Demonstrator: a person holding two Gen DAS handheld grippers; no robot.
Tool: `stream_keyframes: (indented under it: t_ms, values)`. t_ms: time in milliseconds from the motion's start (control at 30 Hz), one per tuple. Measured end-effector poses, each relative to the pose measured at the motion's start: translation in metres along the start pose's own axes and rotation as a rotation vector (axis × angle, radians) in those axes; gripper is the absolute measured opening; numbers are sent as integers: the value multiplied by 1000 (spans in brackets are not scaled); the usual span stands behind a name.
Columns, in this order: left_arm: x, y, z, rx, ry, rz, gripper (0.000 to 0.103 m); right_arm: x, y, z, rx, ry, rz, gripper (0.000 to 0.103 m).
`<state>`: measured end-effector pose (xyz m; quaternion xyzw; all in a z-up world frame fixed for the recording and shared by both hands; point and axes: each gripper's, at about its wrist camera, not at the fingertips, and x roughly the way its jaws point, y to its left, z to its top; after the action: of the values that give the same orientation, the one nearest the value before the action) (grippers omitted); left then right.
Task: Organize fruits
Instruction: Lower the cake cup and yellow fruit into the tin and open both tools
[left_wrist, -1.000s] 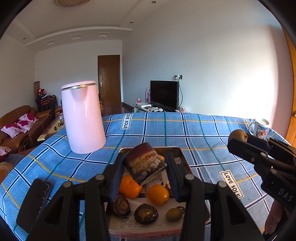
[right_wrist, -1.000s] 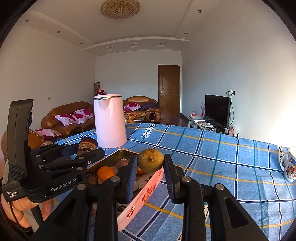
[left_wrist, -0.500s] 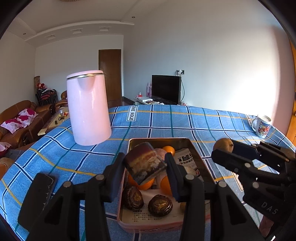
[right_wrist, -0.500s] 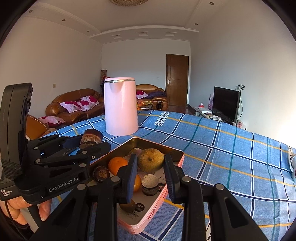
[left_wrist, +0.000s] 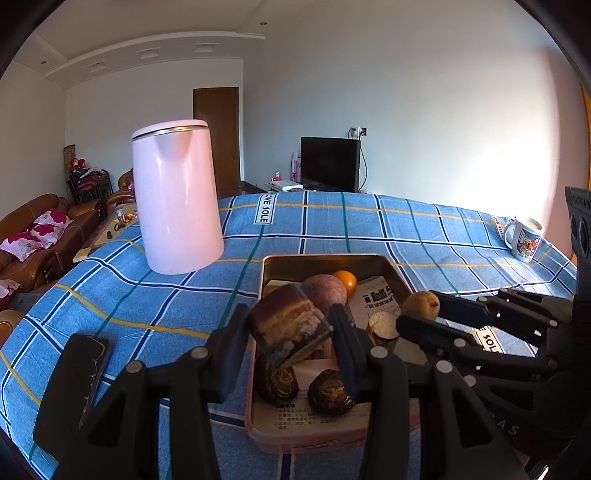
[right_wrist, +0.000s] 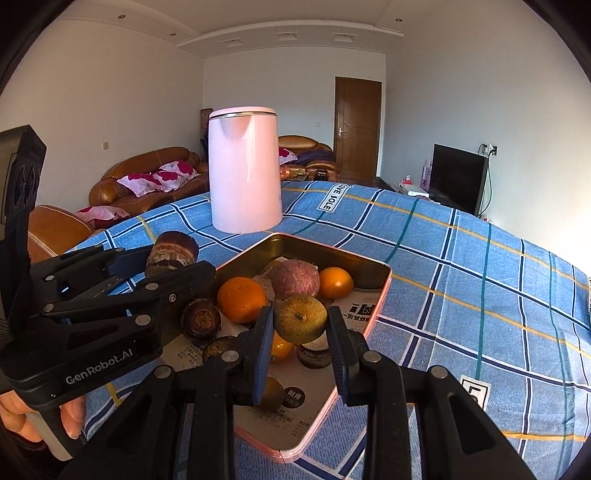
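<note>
A pink metal tray (left_wrist: 325, 259) (right_wrist: 384, 286) lined with paper sits on the blue checked cloth and holds oranges (right_wrist: 240, 300), a purple round fruit (right_wrist: 293, 278) and dark brown fruits (left_wrist: 328, 393). My left gripper (left_wrist: 290, 334) is shut on a brown striped chunk (left_wrist: 290, 328), held above the tray's near left part; it also shows in the right wrist view (right_wrist: 171, 254). My right gripper (right_wrist: 300, 332) is shut on a green-brown round fruit (right_wrist: 300, 318) above the tray's near side; that fruit also shows in the left wrist view (left_wrist: 419, 304).
A tall pink kettle (left_wrist: 175, 203) (right_wrist: 243, 170) stands behind the tray to the left. A dark phone (left_wrist: 74, 380) lies at the near left of the cloth. A printed mug (left_wrist: 524, 238) stands at the far right edge.
Both grippers have come down and forward over the tray, each still holding its piece. The right gripper's fruit now hangs low over the tray's contents.
</note>
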<state>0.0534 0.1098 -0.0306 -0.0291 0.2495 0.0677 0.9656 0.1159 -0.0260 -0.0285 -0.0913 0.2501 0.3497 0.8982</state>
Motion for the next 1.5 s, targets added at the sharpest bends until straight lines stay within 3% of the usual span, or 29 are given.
stream_keyframes:
  t_ms: [633,1500]
  values:
    - [15,-2,-8,25,78,-12,46,20,-2,-3,11,106,-10,31]
    - [24,-6,-13,36,117,-20,46,29,-4,-3,16,138,-7,31]
